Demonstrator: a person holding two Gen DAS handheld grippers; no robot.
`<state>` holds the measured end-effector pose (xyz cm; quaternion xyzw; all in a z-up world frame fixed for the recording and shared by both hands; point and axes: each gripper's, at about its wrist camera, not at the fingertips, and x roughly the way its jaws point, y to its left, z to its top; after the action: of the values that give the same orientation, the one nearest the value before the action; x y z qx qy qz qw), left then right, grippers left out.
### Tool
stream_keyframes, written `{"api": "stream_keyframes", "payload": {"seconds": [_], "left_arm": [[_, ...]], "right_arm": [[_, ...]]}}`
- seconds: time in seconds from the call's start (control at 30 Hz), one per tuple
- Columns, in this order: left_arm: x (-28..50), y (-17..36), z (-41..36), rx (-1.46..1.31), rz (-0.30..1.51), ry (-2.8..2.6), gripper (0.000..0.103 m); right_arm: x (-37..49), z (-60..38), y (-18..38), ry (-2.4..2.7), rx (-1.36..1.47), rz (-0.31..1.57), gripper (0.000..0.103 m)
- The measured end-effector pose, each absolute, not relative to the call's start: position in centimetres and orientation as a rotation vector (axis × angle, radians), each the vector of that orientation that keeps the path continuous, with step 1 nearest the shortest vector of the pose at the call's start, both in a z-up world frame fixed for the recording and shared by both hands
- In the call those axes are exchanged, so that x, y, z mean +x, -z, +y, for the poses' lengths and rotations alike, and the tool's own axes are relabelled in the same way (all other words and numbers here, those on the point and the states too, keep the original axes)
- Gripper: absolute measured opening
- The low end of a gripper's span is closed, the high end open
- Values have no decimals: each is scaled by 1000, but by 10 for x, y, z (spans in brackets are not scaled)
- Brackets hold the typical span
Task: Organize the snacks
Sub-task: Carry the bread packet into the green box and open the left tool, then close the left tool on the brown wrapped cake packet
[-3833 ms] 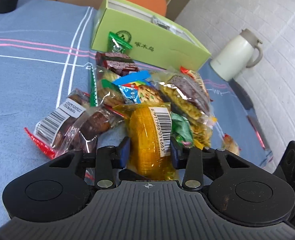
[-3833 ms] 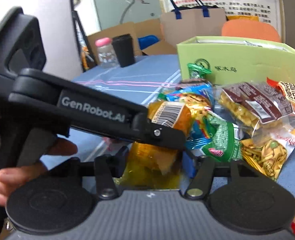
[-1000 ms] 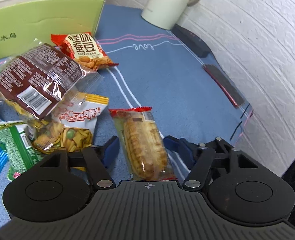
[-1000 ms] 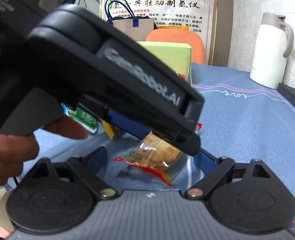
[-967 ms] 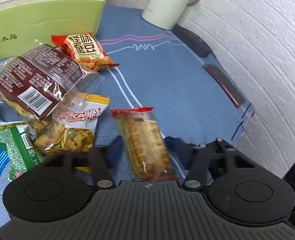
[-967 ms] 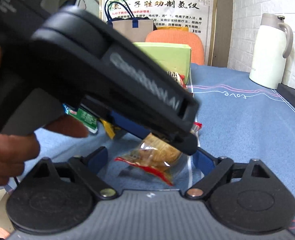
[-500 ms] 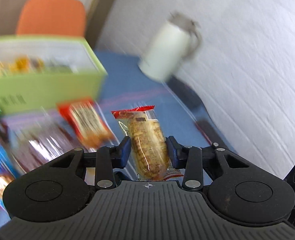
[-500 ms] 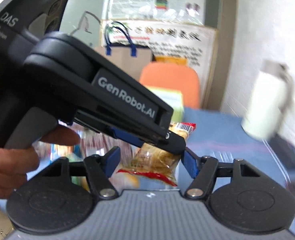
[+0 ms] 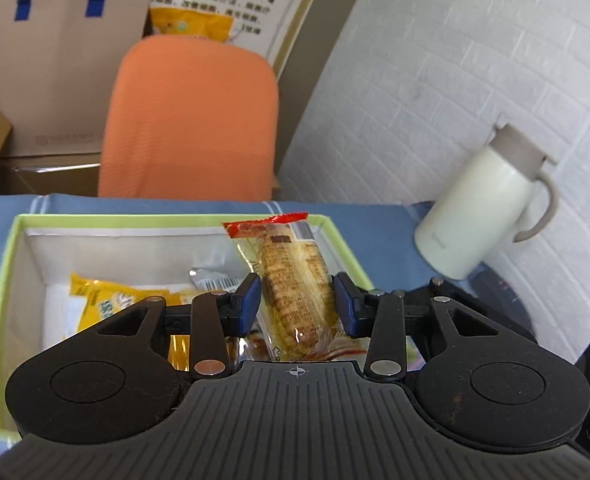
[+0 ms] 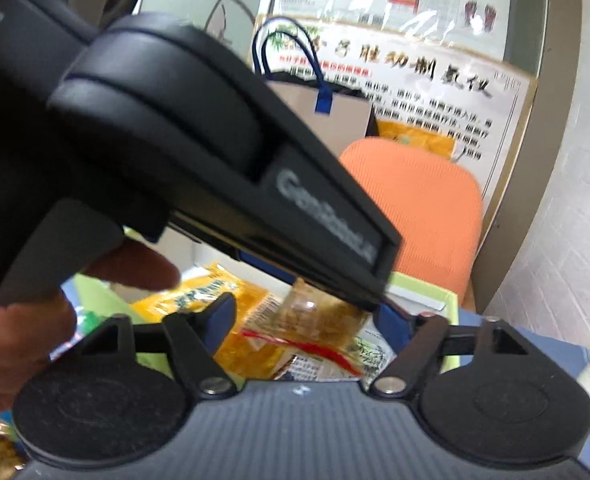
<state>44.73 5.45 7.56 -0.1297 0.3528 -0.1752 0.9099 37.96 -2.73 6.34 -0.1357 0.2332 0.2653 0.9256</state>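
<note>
My left gripper [image 9: 297, 300] is shut on a clear snack packet with a red top edge and a golden biscuit roll inside [image 9: 295, 280]. It holds the packet over the open green box [image 9: 11, 248]. The box holds yellow snack packets [image 9: 107, 300] and a silver one [image 9: 211, 278]. In the right wrist view the left gripper's black body [image 10: 215, 184] crosses the frame, with the held packet [image 10: 315, 320] under it. My right gripper [image 10: 303, 324] is open and empty, just behind the packet. Yellow packets [image 10: 207, 288] lie in the box below.
A cream thermos jug [image 9: 483, 216] stands on the blue tablecloth [image 9: 375, 216] right of the box, by the white brick wall. An orange chair [image 9: 191, 120] and a paper bag [image 9: 55, 60] stand behind the table. A hand [image 10: 35, 320] holds the left gripper.
The left gripper closed on the biscuit packet on the cloth, lifted it and carried it over the green box. The right gripper followed behind, staying open.
</note>
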Motion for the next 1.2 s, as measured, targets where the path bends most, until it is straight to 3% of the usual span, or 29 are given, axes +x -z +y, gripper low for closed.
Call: {"api": "stream_keyframes", "payload": {"seconds": [0.07,0.1,0.17,0.27,0.3,0.53,0.9,0.93,1.0,1.03,1.2], "left_arm": [[453,-68,55,-254,742,355,24],[453,-67,57,-256,740,349,28],[444,-72,64,-269,713,341,34],[417,-91,81,-314,628,343,54],[406,-96,86,-322,608,346,58],[317,-93,102,-354,590,329,68],[251,-18,87,-475,811,345,64],[254,-16,85,-466,826,345,62],[260,-14,81,-448,847,337,42],[260,-13,81,-441,856,327,37],[247,-12,86,-446,839,357,37]], "right_arm": [[379,-33,-61,-555,-262,490,86],[376,-37,-62,-557,-253,481,93],[361,-50,-70,-548,-233,442,93],[332,-73,-83,-551,-174,410,94],[329,-83,-85,-555,-155,407,103],[236,-105,-68,-579,-79,459,103],[246,-60,-11,-595,-134,610,102],[245,-58,-10,-590,-138,628,102],[238,-55,-14,-589,-169,621,102],[229,-56,-17,-601,-168,604,102],[205,-63,-31,-624,-130,567,102]]}}
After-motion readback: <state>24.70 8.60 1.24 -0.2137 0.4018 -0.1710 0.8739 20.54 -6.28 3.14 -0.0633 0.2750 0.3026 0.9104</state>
